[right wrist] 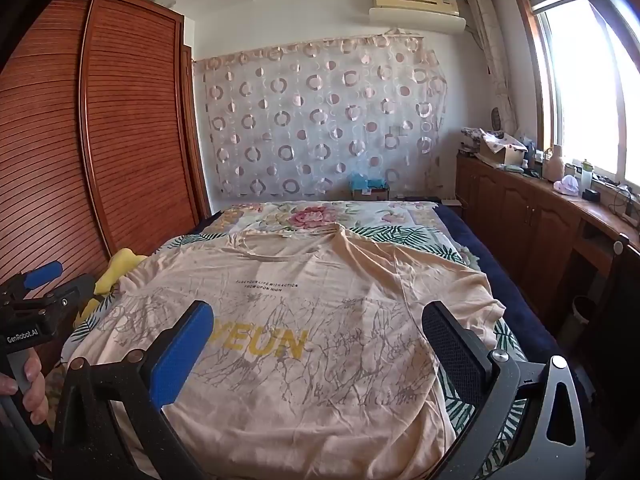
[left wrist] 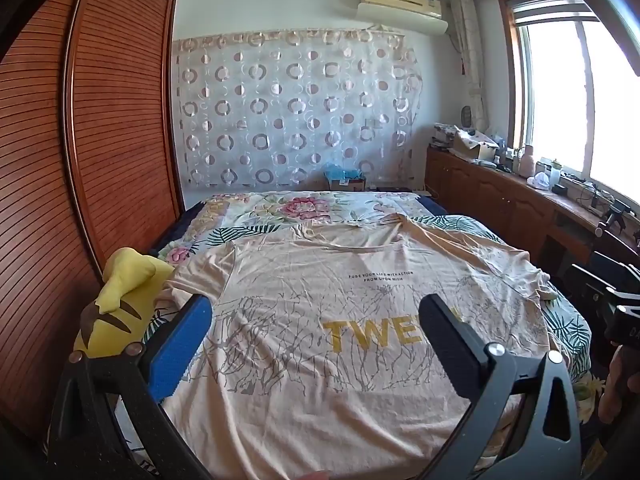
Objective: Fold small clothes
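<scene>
A beige T-shirt (left wrist: 340,320) with yellow letters and grey branch print lies spread flat, front up, on the bed, collar at the far end; it also shows in the right wrist view (right wrist: 320,312). My left gripper (left wrist: 320,308) is open and empty above the shirt's lower half. My right gripper (right wrist: 320,316) is open and empty above the shirt's lower half, further right. The left gripper (right wrist: 36,284) shows at the left edge of the right wrist view, and part of the right gripper (left wrist: 616,300) at the right edge of the left wrist view.
A floral bedsheet (left wrist: 288,212) covers the bed. A yellow plush toy (left wrist: 120,304) lies at the shirt's left side. A slatted wooden wardrobe (left wrist: 100,128) stands on the left. A cluttered wooden cabinet (right wrist: 540,208) runs under the window on the right.
</scene>
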`<control>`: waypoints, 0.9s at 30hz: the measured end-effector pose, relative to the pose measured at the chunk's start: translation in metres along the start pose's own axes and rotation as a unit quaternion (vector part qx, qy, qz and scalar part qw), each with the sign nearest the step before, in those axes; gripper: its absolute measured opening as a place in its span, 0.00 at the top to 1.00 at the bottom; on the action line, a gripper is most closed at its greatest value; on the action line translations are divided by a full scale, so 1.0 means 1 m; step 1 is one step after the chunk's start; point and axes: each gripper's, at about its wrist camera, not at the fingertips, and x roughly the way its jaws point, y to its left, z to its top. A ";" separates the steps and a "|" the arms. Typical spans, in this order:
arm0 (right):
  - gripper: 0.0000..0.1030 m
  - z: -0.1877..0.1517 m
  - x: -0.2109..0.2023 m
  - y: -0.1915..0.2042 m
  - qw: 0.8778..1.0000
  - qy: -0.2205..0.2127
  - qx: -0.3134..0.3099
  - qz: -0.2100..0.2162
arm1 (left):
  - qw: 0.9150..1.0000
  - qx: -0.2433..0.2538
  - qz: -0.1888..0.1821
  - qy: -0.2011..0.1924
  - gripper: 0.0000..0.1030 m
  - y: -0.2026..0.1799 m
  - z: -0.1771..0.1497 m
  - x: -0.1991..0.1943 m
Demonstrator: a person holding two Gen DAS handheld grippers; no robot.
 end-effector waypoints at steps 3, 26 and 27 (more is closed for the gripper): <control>0.00 0.000 0.001 0.000 1.000 -0.001 0.000 -0.001 | 1.000 0.000 -0.001 -0.001 0.00 0.000 0.000 0.000; 0.00 -0.003 0.000 0.001 1.000 -0.005 0.006 0.002 | 1.000 0.001 -0.001 -0.003 0.00 0.000 0.000 0.000; 0.00 -0.003 0.000 0.000 1.000 -0.005 0.006 0.002 | 1.000 0.001 -0.001 -0.003 0.00 0.000 0.000 0.000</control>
